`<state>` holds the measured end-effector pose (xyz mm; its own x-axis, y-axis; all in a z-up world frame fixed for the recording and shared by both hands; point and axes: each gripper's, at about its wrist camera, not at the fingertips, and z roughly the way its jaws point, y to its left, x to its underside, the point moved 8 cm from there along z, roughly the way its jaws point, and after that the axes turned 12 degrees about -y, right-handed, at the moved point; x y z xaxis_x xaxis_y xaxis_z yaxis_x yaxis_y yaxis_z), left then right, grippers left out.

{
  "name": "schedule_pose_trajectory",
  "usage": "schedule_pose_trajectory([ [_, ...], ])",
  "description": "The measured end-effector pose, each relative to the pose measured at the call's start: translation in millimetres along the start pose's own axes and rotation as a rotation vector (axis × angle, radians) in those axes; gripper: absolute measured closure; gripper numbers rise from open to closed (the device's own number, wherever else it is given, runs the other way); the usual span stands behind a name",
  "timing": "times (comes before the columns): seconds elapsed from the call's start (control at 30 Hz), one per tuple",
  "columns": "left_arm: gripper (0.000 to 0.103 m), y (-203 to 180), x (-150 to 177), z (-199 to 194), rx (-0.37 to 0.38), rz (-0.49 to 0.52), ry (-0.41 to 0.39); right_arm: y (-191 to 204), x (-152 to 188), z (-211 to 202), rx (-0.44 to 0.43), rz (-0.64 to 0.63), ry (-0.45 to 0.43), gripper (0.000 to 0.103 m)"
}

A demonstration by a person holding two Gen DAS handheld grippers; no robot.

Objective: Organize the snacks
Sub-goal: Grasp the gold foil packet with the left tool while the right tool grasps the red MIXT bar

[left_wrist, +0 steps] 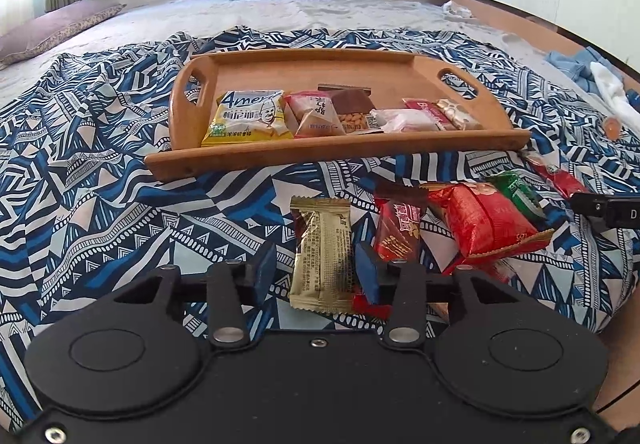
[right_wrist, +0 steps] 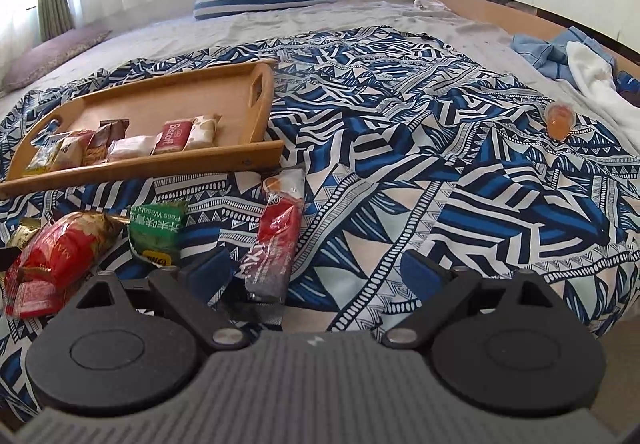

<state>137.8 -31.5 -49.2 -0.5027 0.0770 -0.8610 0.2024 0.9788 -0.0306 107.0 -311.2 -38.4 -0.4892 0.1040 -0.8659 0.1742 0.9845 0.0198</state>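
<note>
While the left gripper [left_wrist: 316, 276] straddles the gold packet [left_wrist: 322, 256] in front of the tray [left_wrist: 336, 159], its pads stand slightly apart from the wrapper, so they should close squarely on the middle before lifting. Red packets [left_wrist: 484, 219] lie just beside it and may be caught. From the right wrist view, the right gripper [right_wrist: 316, 276] is spread wide and empty; a long red stick packet [right_wrist: 276, 240] lies near the tray's corner, a jelly cup [right_wrist: 559, 123] far from the tray.
</note>
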Motion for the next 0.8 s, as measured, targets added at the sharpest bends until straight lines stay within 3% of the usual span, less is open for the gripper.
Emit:
schedule_pose_trajectory([
  [0.17, 0.063, -0.4, 0.1, 1.7, 0.008, -0.012, 0.004, 3.4, -1.4, 9.3, 0.011, 0.009, -0.001, 0.005],
  [0.23, 0.071, 1.0, -0.6, 2.3, 0.023, -0.032, 0.008, 5.6, -1.6, 12.5, 0.013, 0.008, -0.003, 0.005],
  [0.3, 0.073, 2.8, -2.0, 1.6, 0.031, -0.056, 0.006, 7.9, -2.4, 14.2, 0.021, 0.004, -0.018, 0.005],
  [0.43, 0.074, 2.6, -3.4, 0.2, 0.033, -0.062, 0.005, 12.5, -4.4, 16.4, 0.036, -0.016, -0.048, 0.011],
  [0.6, 0.074, 2.8, -5.4, -2.3, 0.034, -0.072, 0.002, 19.1, -2.7, 19.2, 0.036, -0.050, -0.049, 0.023],
  [0.8, 0.075, 6.0, -11.6, -5.7, 0.028, -0.084, -0.011, 24.7, -2.0, 16.0, 0.040, -0.086, -0.068, 0.049],
])
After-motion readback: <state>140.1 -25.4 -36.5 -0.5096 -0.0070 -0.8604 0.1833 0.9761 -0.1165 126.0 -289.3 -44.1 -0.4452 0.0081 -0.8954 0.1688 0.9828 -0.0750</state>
